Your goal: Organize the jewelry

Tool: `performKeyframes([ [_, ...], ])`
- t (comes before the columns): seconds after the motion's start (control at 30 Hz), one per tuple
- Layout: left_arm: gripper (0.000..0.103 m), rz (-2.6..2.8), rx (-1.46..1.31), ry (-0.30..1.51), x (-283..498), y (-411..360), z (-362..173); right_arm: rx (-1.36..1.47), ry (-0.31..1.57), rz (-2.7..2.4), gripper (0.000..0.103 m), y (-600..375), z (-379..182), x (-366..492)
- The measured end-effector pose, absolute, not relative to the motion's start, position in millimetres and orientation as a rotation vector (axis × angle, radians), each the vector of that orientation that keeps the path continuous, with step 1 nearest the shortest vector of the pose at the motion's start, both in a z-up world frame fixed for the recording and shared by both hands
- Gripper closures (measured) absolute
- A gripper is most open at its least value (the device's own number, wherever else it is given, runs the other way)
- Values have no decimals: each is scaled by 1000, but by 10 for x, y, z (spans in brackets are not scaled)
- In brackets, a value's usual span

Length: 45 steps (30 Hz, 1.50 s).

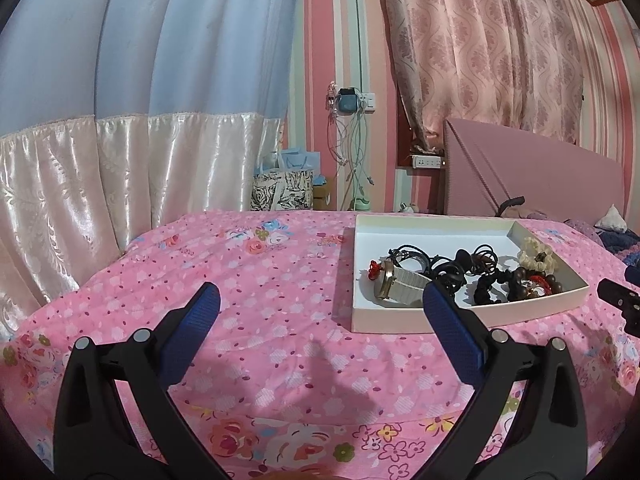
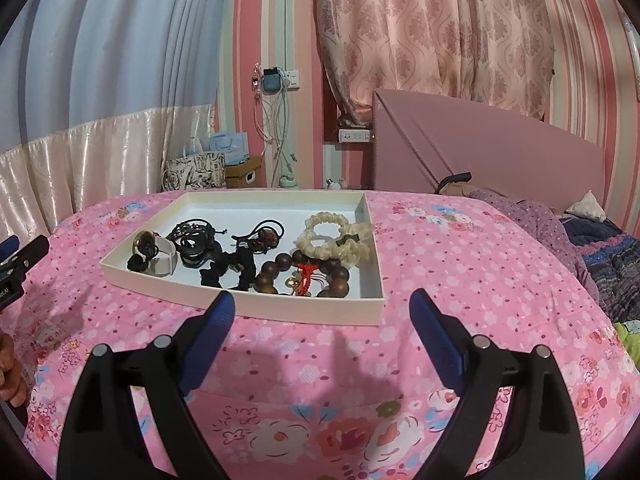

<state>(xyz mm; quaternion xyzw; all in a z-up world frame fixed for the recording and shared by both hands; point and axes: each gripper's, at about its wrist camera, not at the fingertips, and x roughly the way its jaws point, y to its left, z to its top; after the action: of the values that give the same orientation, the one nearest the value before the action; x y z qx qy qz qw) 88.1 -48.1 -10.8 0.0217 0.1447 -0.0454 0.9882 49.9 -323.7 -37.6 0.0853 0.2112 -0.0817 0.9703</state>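
A shallow white box [image 2: 320, 312] lies on the pink flowered bedspread and holds the jewelry. Inside it are a white-strapped watch [image 2: 162, 258], black hair ties [image 2: 192, 236], a brown wooden bead bracelet [image 2: 304, 274] with a red tassel, and cream scrunchies [image 2: 334, 236]. My right gripper [image 2: 322, 304] hovers open just before the box's near wall, with nothing between its blue pads. My left gripper [image 1: 320, 300] stands open over the bedspread to the left of the box [image 1: 360, 280], empty; its right finger [image 1: 452, 328] overlaps the box's near-left corner. The watch [image 1: 394, 282] lies nearest it.
The bed's pink headboard [image 2: 500, 152] stands behind on the right, with a purple blanket [image 2: 592, 248] and pillow below it. Curtains, a wall socket with hanging cables [image 2: 276, 120] and gift bags [image 2: 200, 172] lie beyond the bed's far edge. A hand [image 2: 10, 376] shows at the left edge.
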Motion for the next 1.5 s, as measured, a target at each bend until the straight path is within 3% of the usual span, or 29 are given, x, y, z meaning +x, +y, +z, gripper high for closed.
performKeyframes([
  [1.5, 3, -97, 66, 291, 871, -493, -84, 171, 430, -185, 12, -3264, -361, 431],
])
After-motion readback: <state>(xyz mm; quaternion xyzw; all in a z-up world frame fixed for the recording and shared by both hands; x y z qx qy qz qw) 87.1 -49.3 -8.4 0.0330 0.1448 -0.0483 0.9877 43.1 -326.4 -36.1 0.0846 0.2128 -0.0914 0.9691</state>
